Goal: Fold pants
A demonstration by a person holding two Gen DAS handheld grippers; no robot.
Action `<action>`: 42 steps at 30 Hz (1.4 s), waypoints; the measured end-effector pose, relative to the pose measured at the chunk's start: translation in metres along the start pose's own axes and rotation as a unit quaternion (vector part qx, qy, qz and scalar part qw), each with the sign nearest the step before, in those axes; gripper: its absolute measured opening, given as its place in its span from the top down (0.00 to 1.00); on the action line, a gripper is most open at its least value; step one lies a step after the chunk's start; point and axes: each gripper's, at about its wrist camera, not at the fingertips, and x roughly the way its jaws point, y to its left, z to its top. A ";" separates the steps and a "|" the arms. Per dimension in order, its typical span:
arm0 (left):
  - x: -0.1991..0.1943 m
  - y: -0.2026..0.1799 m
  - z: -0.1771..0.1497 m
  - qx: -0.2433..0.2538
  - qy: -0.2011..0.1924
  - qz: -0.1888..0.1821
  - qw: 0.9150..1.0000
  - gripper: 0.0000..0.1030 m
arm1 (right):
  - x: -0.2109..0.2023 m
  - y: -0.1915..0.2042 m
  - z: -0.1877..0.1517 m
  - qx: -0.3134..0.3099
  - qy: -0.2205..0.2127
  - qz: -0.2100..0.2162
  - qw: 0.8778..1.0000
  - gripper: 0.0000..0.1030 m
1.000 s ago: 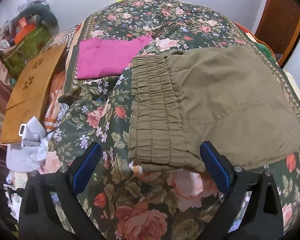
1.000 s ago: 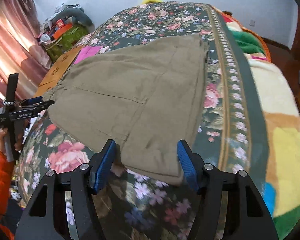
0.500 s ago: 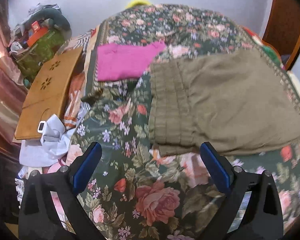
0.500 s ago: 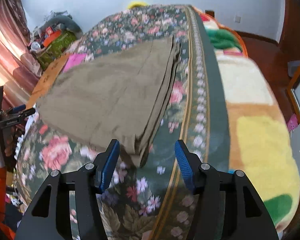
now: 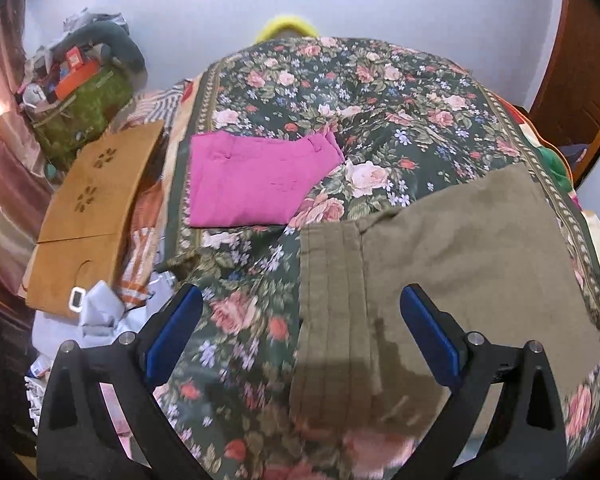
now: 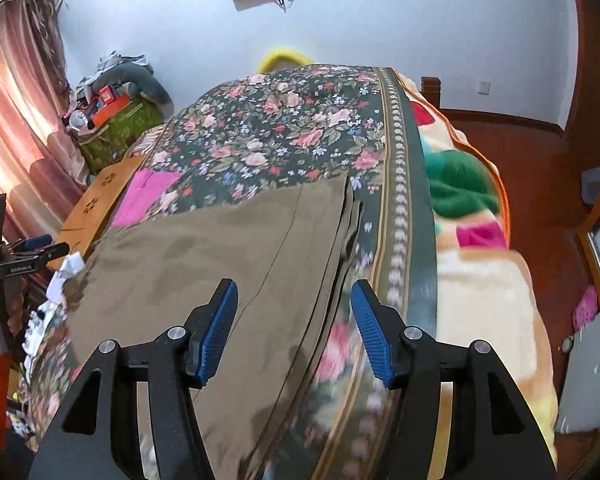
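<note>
Both wrist views look down the bed (image 5: pixel 380 80) toward the far wall, left camera nearer the bed's left edge; the 2 share the olive pants (image 5: pixel 460 260) and pink garment (image 6: pixel 144 196).

Olive pants (image 5: pixel 460 264) are showing as matt woven cloth, waistband ribbed with stitched channels. Floral bedspread (image 5: pixel 340 92) is reading as matt printed fabric. Pink folded garment (image 5: pixel 252 184) is looking like smooth matt cloth. Left gripper (image 5: pixel 300 332) and right gripper (image 6: pixel 294 332) are showing matt black plastic frames, metal screws and ribbed blue pads (image 6: pixel 370 332). Board (image 5: pixel 88 208) is looking like matt brown wood. Fleece blanket (image 6: pixel 480 280) is looking fuzzy.
</note>
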 end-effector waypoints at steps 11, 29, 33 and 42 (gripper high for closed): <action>0.076 -0.003 0.033 -0.018 0.054 -0.006 0.998 0.03 | 0.098 -0.029 0.063 -0.015 0.038 0.011 0.999 0.46; 0.102 0.003 0.023 -0.053 0.021 0.028 0.998 0.05 | 0.193 -0.046 0.078 -0.051 0.105 -0.022 0.993 0.90; 0.102 0.000 0.021 -0.050 0.015 0.053 0.997 0.05 | 0.197 -0.050 0.077 -0.036 0.105 -0.028 0.993 0.92; 0.062 0.002 0.029 -0.046 0.004 0.037 0.998 0.09 | 0.164 -0.021 0.083 -0.083 0.085 -0.041 0.992 0.84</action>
